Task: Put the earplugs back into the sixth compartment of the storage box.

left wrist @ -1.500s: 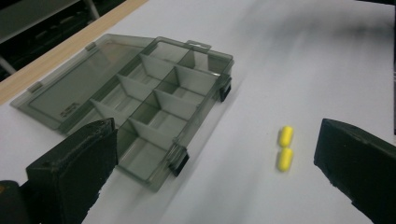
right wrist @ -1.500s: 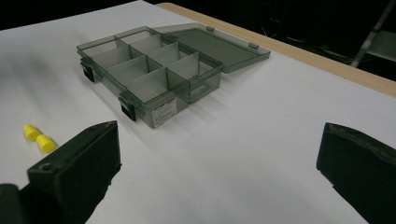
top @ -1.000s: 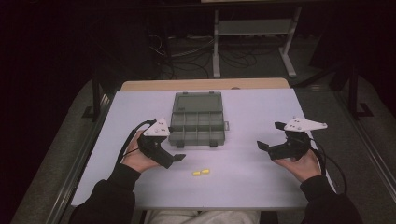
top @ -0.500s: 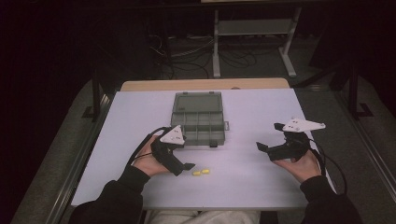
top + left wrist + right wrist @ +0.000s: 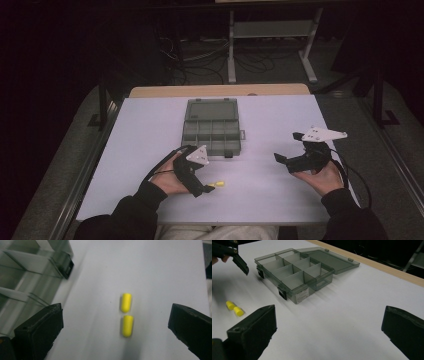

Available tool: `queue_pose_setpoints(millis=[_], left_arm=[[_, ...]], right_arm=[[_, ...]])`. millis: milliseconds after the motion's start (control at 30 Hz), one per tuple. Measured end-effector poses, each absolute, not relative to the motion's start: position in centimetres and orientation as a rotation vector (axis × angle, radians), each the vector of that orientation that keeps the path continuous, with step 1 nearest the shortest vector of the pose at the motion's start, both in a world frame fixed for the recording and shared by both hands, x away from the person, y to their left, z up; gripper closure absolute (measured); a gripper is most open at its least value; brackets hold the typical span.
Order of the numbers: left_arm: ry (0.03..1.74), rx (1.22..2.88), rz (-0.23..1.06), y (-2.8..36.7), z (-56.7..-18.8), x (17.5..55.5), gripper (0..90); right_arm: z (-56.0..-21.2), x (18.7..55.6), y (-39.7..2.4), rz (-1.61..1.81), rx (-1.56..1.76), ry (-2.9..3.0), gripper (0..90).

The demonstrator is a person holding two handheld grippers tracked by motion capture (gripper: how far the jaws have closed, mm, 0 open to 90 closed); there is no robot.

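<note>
Left gripper (image 5: 117,327) jaws gape wide, empty, straddling two yellow earplugs (image 5: 126,314) at frame centre (lined up to grab). Open organizer box (image 5: 212,127) waits above; right gripper (image 5: 287,162) idles open, empty.

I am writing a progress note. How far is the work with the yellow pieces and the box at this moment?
Done: the compartment box lies open, lid flat behind it. In hand: the left gripper hangs open over the two yellow pieces on the table, gripping neither. Left: grasping both pieces, presumably to put them in the box, whose visible compartments look empty. The right gripper waits open, apart.
</note>
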State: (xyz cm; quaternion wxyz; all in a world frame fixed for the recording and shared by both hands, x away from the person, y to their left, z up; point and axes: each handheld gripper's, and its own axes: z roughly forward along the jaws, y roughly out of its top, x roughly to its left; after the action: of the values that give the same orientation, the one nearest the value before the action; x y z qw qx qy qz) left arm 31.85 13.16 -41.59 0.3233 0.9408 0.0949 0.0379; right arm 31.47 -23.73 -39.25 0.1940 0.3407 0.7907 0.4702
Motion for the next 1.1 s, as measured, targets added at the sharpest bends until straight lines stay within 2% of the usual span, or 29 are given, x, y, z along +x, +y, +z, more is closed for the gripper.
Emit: queue_pose_setpoints(millis=[67,167,367,567,767,833,900,1100], left_arm=[[0.232,2.489,0.089,13.0,-41.9,31.8,0.4],[0.214,2.511,0.057,12.8,-42.3,31.7,6.6],[0.165,2.549,0.007,12.7,-42.7,31.7,31.4],[0.140,2.570,0.026,12.5,-42.9,31.6,45.4],[0.154,2.582,0.005,12.4,-43.1,31.8,69.1],[0.162,2.586,0.001,12.4,-43.1,32.0,74.4],[0.158,2.589,-0.003,12.3,-42.9,32.0,79.1],[0.139,2.577,0.003,12.4,-41.7,32.0,79.9]], right_arm=[[-39.3,31.5,-23.7,1.318,0.953,2.218,0.0],[-39.3,31.5,-23.7,1.318,0.954,2.219,0.0],[-39.3,31.5,-23.7,1.317,0.948,2.219,0.0],[-39.3,31.5,-23.7,1.314,0.943,2.223,0.0],[-39.3,31.5,-23.7,1.310,0.942,2.227,0.0],[-39.3,31.5,-23.7,1.311,0.943,2.227,0.0],[-39.3,31.5,-23.7,1.312,0.945,2.225,0.0],[-39.4,31.5,-23.7,1.309,0.947,2.228,0.0]])
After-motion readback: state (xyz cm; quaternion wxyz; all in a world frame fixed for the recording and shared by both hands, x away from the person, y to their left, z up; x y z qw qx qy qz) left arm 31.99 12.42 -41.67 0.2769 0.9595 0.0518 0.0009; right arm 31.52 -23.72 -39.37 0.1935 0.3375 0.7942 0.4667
